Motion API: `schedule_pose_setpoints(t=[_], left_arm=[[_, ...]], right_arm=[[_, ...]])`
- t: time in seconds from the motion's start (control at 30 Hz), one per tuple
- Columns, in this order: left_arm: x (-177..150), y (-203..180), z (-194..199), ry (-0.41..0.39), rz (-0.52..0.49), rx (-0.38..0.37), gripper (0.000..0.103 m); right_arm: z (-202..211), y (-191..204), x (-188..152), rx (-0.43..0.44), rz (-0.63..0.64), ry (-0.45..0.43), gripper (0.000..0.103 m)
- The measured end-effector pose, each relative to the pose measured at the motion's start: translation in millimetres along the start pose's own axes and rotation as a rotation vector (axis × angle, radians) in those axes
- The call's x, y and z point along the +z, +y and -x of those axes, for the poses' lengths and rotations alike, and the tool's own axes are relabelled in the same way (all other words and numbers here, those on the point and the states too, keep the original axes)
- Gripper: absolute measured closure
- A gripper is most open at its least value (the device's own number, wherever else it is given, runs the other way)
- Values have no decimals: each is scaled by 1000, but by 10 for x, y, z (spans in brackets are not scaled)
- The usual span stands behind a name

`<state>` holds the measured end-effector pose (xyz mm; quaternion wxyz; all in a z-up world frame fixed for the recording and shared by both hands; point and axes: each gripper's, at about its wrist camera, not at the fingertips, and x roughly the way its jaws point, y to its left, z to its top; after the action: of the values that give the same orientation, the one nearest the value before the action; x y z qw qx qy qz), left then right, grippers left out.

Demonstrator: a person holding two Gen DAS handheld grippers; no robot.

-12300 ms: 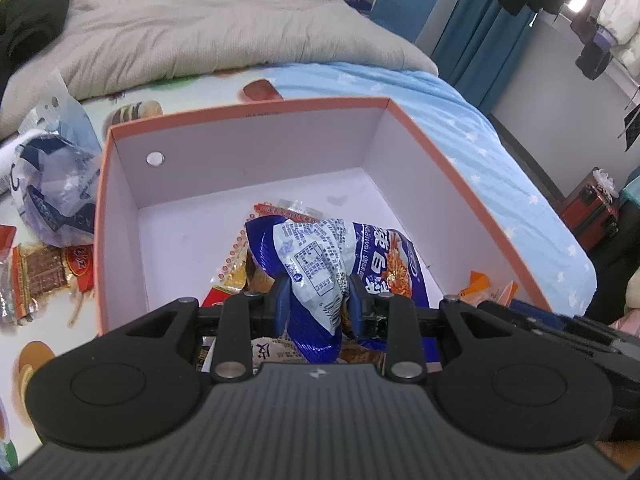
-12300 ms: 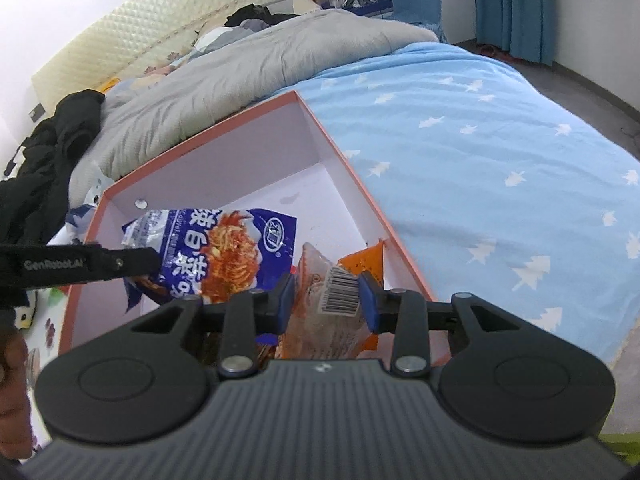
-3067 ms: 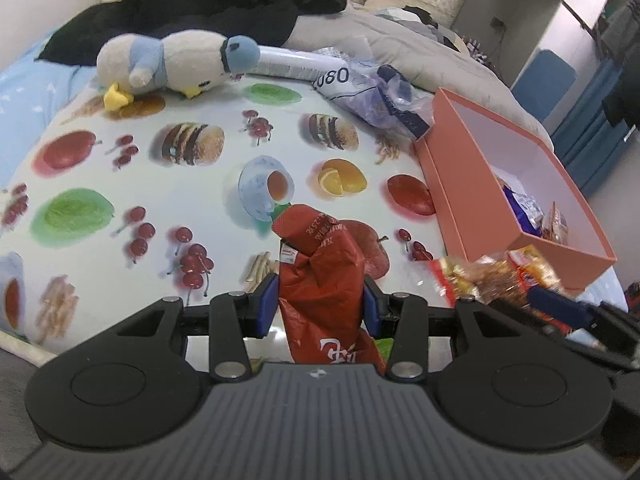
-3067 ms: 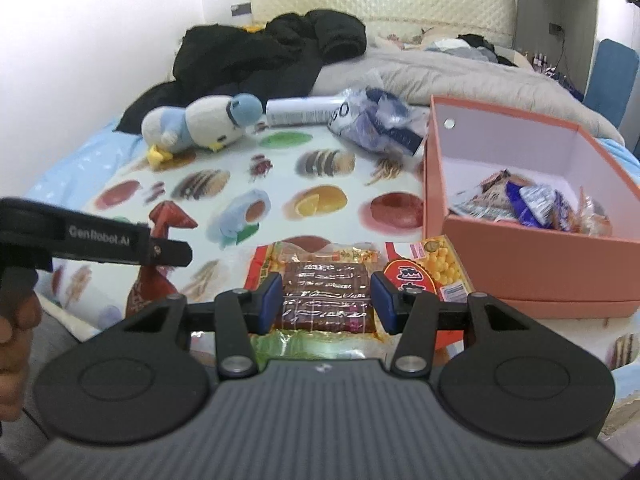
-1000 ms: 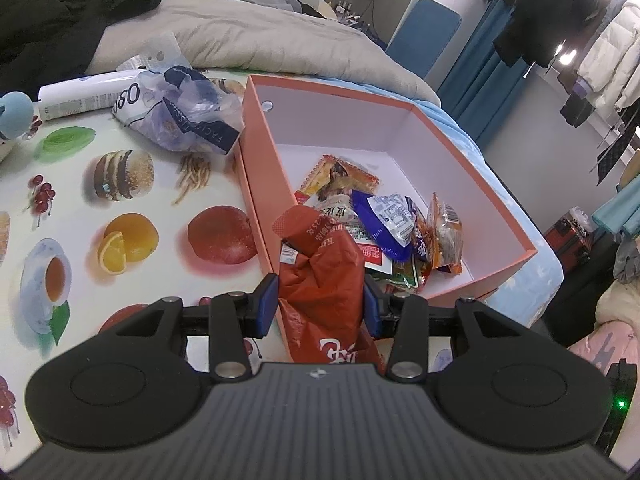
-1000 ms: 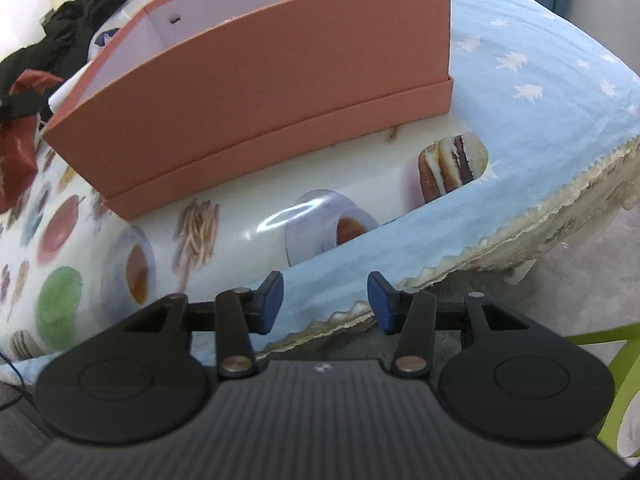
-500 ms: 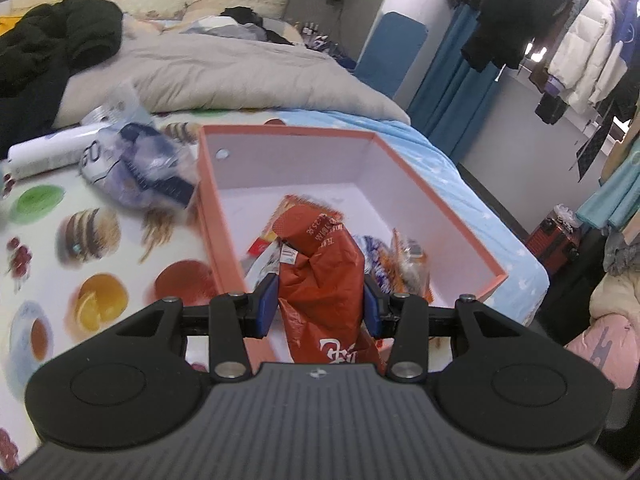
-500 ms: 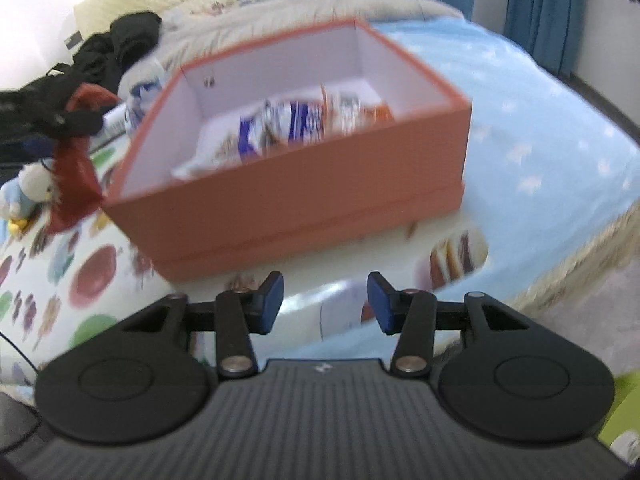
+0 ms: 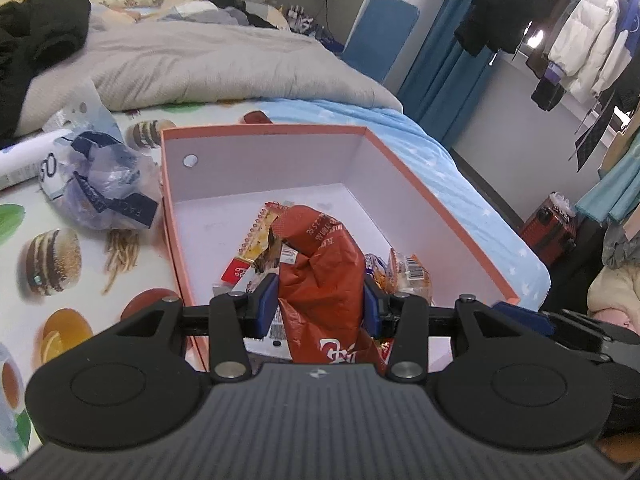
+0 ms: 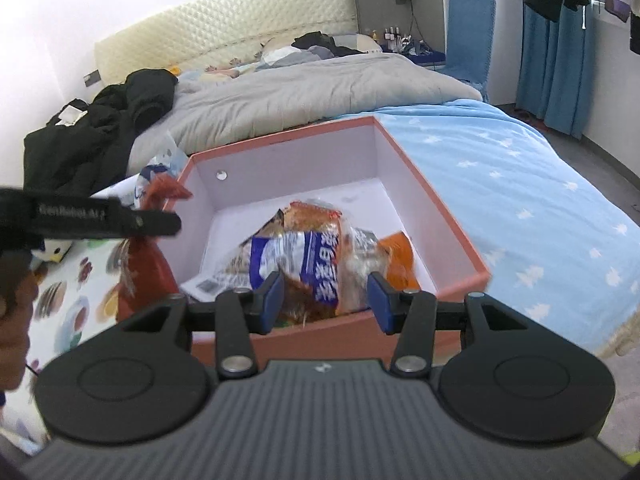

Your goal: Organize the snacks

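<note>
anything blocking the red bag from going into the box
Nothing visible does. The left gripper holds the red bag at the open box, by its near left wall; only loose snacks lie on the floor below.

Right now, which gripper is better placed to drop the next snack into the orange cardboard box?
Left. The left gripper is shut on the crumpled red snack bag near the orange cardboard box. The right gripper is open and holds nothing.

Crinkled foil, matt card, glossy mat

My red bag [image 9: 320, 276] is shiny crinkled plastic; the box [image 9: 420, 200] matt cardboard; the printed mat [image 9: 80, 264] smooth and glossy; the duvet [image 9: 200, 64] soft cloth.
</note>
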<state>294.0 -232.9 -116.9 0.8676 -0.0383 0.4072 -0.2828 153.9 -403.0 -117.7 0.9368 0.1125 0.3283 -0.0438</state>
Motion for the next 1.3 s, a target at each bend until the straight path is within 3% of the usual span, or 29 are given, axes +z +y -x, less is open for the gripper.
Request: schedule_pose_setpoints(t=[0.37,0.47,0.57,0.83,1.3], left_arm=[[138,292,-452,54,33,8,54],[133,323,-436,55,32,7,47],[138,320,-315,29,24,24,46],[104,128,384,-59,-7,28,46],[-238,-466,1984,-214,-94,45,46]], right_arm=[[-572,100,136,43,-8,43,54],[-612,140,134,40,-10,51,54],[-584,191,139,42,-12,49,54],[-138,382,155,62,11,-19,54],[1217,671,73,83,-11,-182,54]])
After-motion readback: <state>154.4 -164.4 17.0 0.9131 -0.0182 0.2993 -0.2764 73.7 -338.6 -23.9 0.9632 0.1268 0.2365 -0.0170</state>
